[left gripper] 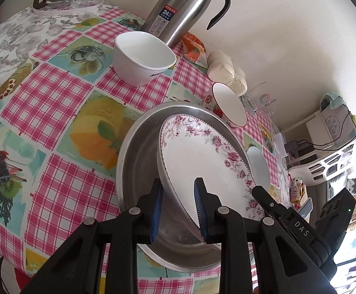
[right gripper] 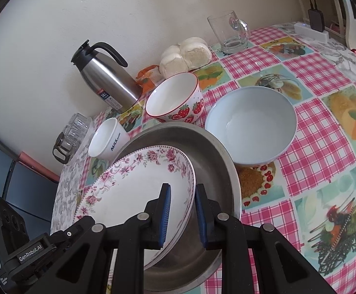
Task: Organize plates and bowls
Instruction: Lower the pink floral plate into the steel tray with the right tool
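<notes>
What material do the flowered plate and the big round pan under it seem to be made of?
The flowered plate looks like glazed ceramic: smooth glossy white with a printed pink rose border. The round pan looks like brushed metal, perhaps steel or aluminium: dull grey sheen with soft reflections and a thin rolled rim.

Glossy glazed ceramic on the white floral-rimmed plate (left gripper: 202, 152), dull brushed steel in the round metal basin (left gripper: 138, 171) beneath it, slick printed oilcloth over the pink-checked table (left gripper: 60, 93), satin steel on the tall thermos jug (left gripper: 183, 7), clear glass for the handled mug (right gripper: 229, 31).
</notes>
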A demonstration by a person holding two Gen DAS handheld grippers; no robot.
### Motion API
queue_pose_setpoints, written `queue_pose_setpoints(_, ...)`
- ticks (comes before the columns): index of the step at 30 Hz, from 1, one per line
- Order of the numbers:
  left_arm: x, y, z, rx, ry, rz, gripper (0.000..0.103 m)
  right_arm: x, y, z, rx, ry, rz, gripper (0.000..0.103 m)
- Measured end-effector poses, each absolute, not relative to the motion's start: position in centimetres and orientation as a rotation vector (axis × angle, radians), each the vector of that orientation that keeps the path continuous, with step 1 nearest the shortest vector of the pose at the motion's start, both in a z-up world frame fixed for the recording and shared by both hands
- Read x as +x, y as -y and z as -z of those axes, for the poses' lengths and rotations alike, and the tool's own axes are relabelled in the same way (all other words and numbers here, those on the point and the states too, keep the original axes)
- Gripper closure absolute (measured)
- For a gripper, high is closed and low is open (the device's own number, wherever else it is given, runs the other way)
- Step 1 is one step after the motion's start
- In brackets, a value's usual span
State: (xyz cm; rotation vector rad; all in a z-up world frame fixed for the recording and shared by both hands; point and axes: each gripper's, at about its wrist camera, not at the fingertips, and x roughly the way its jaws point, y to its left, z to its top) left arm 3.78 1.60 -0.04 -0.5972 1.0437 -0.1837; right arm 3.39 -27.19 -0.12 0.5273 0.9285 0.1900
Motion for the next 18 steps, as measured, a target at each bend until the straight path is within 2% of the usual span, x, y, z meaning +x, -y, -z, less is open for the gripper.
queue_pose_setpoints(8, 4.6, -1.2, 0.8, -0.586, -1.048, 0.187, 0.077, 4.1, 27.0, 0.2, 0.509, -0.891, -0.189, 0.081)
queue_pose_setpoints(18, 5.3, -0.8, 3.5, -0.571, -1.162, 0.167, 0.077, 4.6, 26.6, 1.3, 0.450, -0.926, -0.179, 0.082)
